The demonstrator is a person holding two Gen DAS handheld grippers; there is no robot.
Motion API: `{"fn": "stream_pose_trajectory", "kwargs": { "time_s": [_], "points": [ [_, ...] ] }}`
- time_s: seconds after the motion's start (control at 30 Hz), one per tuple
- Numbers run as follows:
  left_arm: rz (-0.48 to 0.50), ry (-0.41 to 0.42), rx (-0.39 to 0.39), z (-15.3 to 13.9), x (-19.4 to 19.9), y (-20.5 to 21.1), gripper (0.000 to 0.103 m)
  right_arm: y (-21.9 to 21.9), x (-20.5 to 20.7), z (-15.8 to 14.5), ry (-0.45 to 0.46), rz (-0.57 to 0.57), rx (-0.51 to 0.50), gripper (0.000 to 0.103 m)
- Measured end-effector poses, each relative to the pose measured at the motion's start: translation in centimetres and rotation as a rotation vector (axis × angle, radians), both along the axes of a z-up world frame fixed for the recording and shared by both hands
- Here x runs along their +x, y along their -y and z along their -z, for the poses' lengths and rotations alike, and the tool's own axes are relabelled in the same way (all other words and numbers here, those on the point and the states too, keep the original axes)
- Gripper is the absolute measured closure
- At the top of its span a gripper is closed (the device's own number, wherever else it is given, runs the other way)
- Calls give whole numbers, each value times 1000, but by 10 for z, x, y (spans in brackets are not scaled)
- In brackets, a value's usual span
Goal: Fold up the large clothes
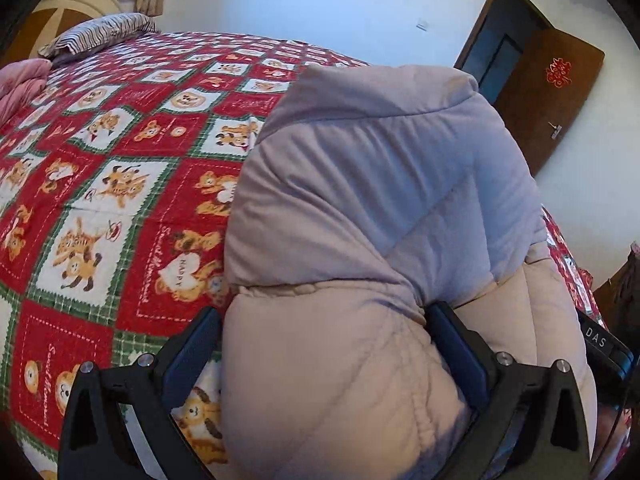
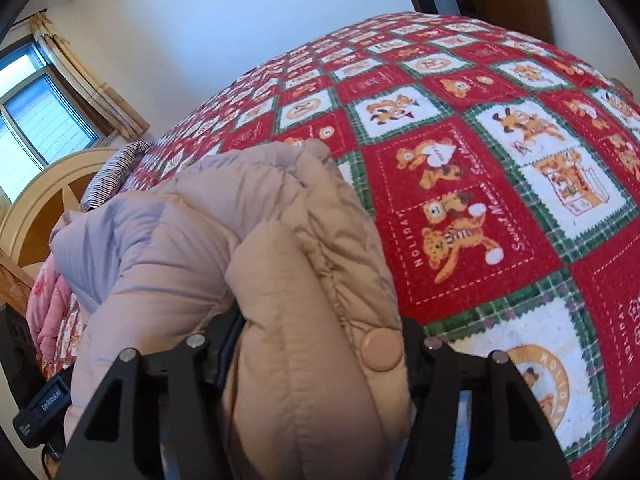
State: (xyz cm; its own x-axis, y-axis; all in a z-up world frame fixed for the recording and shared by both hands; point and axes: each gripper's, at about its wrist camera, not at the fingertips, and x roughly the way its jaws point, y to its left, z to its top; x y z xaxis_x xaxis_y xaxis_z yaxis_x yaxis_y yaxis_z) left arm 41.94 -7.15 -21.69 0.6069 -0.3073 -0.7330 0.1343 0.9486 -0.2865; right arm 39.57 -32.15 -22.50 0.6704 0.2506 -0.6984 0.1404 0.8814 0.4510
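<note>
both the left gripper and right gripper clench the puffy beige quilted jacket above the red teddy-bear-patterned bed.

Count: one puffy beige-and-lilac quilted down jacket, one round beige snap button visible on it. Two black hand-held grippers: left, right. One bed with a red-green teddy-bear patchwork bedspread, one striped pillow, one pink folded quilt, one brown wooden door, one window.
</note>
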Motion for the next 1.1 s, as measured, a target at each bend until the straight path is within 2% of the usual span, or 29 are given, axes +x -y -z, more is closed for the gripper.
{"fn": "stream_pose_trajectory", "kwargs": {
  "time_s": [0.17,0.3,0.4,1.1],
  "points": [
    [10,5,12,-2,1,4,1,5,6,5,-20,-18,46,39],
    [14,34,61,-5,-2,10,1,2,2,2,-2,-28,27,45],
    [8,47,96,-7,-4,15,1,3,2,3,-2,-29,34,45],
    [16,59,116,-7,-2,20,1,-2,3,3,-8,-28,11,47]
  ]
}}
